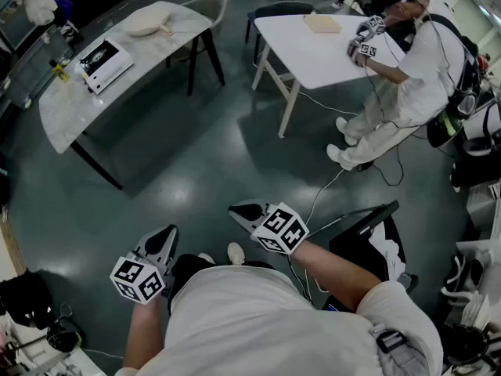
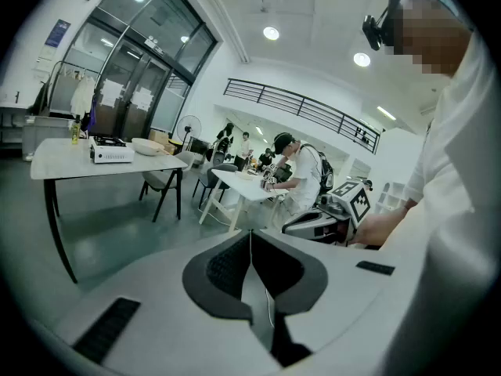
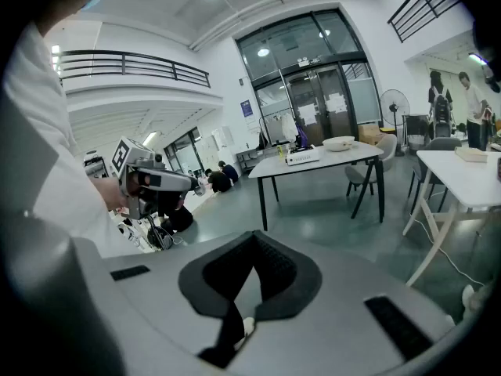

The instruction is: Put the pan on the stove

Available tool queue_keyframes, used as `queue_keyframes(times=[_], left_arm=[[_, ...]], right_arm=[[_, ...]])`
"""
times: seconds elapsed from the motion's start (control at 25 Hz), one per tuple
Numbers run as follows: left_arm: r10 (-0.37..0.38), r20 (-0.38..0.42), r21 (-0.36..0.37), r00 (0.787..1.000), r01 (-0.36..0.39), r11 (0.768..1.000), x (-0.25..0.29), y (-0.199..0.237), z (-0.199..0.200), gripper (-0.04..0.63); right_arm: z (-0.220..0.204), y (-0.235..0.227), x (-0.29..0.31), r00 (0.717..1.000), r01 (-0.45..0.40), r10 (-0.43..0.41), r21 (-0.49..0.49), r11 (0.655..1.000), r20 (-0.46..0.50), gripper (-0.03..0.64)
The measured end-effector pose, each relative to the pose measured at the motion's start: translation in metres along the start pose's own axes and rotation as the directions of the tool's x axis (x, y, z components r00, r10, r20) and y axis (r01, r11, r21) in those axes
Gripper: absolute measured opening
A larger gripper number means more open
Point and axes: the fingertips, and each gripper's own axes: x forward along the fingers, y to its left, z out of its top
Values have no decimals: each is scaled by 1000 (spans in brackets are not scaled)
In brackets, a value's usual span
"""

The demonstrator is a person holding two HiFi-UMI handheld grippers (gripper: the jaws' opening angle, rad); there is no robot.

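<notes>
Closest to the head camera, the left gripper (image 1: 162, 241) and the right gripper (image 1: 244, 212) are held just in front of the operator's torso (image 1: 250, 319). Both sets of jaws are pressed together with nothing between them. This is judged a carrying posture, since no work lies within reach. The pan (image 1: 149, 23) is seen resting on the long table (image 1: 66, 112), near the stove (image 1: 106, 63) but not on it, well apart from both grippers. An approach to that table is judged necessary before any grasp.

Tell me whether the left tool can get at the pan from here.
Probably not: the left tool sits shut near the person, and the pan lies on a table far across the floor. Nothing blocks the way, only distance.
</notes>
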Motion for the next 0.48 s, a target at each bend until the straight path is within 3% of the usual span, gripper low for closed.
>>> queue_keyframes(times=[0.2,0.48], left_arm=[[-63,-23,5,998,64,998,30,9,3,20],[-71,21,-22,997,71,997,30,74,29,20]], right_arm=[[5,-35,-14,995,96,-96,24,995,11,5],[49,-56,45,994,107,-107,7,994,-10,5]])
